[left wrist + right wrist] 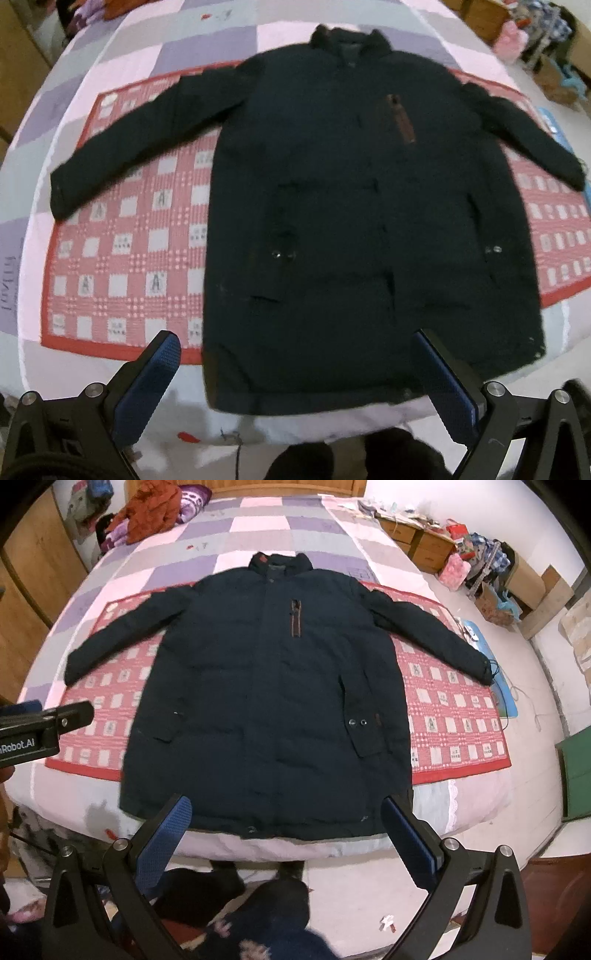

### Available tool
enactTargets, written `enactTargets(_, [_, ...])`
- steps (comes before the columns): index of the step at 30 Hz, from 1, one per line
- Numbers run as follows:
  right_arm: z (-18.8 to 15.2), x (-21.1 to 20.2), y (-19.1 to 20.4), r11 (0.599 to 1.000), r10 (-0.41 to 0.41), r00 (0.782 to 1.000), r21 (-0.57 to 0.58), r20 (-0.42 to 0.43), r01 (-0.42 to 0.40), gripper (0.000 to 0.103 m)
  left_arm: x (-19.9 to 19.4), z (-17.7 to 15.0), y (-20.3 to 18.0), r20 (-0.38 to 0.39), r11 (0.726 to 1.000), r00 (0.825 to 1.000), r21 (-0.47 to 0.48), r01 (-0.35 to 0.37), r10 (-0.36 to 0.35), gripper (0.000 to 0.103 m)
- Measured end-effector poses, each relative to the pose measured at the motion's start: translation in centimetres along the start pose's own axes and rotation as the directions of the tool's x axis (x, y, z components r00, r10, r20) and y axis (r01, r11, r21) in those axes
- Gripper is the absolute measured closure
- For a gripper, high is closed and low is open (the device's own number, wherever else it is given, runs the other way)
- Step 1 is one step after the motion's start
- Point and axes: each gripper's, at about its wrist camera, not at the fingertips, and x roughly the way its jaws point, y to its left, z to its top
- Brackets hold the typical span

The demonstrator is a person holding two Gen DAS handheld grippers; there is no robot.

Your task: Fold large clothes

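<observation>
Both claws, left [295, 373] and right [286, 834], wide and empty above dark coat [266, 701], blurred, its far cuff [487, 672] indistinct.

A red checked mat [454, 709] is lying on the bed's patchwork quilt [280, 520]. An orange garment [151, 509] is sitting near the headboard, wooden drawers [417, 539] standing alongside.

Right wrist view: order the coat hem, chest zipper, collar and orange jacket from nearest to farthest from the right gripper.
1. Coat hem, just ahead of the right gripper.
2. Chest zipper, mid-coat.
3. Collar, coat's far end.
4. Orange jacket, far left by the headboard.
</observation>
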Motion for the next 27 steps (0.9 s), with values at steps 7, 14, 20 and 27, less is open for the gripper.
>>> enactTargets(7, [1.7,10.7,-1.9,0.997,-0.014,1.000,-0.072,0.028,0.016,0.000,9.8,0.5,-0.2,0.028,0.997,0.998,-0.058,-0.049,0.051,0.001])
enactTargets(14, [5.5,23.8,-3.3,0.984,-0.014,0.983,-0.174,0.185,0.047,0.000,20.3,3.5,-3.0,0.173,0.997,0.982,0.010,-0.072,0.069,0.001])
enactTargets(20, [6.1,32.1,-7.1,0.931,-0.086,0.963,-0.324,0.256,0.169,0.000,27.9,3.3,2.8,0.154,0.992,0.985,-0.109,-0.057,0.074,0.000])
enactTargets(27, [4.7,34.3,-24.1,0.987,-0.127,0.984,-0.080,0.124,0.137,0.000,25.5,2.5,4.5,0.212,0.997,0.977,-0.076,0.000,0.016,0.000])
